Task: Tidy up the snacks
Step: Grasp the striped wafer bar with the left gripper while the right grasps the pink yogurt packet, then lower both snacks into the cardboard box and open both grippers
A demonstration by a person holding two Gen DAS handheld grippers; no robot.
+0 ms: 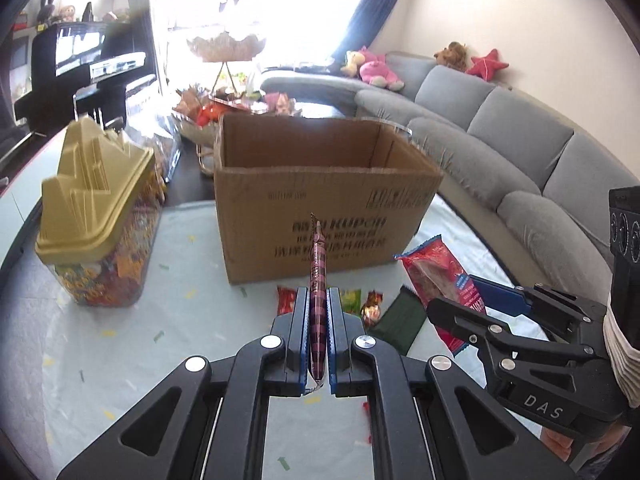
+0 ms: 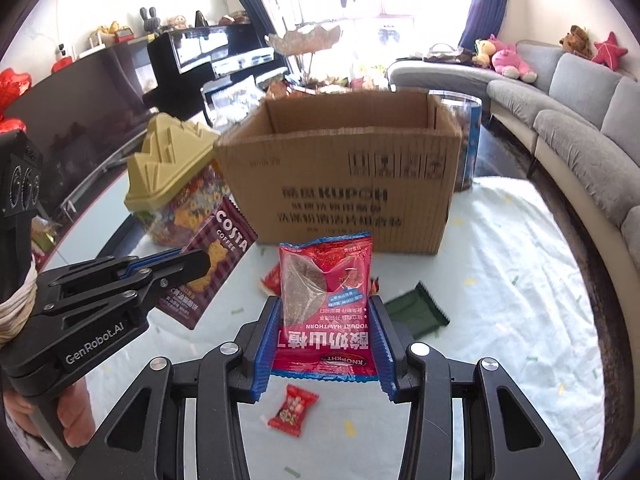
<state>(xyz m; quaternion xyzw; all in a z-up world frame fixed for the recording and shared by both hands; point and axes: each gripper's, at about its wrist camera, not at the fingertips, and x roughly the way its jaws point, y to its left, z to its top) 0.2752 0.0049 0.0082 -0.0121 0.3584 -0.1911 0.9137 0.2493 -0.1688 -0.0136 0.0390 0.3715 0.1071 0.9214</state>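
Note:
My left gripper is shut on a maroon Costa Coffee snack packet, seen edge-on; the packet also shows in the right wrist view. My right gripper is shut on a red yogurt hawthorn packet, which also shows in the left wrist view. Both are held above the table in front of an open cardboard box. Loose snacks lie on the table: a dark green packet, a red candy, and small candies.
A clear jar with a gold castle-shaped lid stands left of the box. A grey sofa curves along the right. A tiered snack stand stands behind the box. A black piano is at far left.

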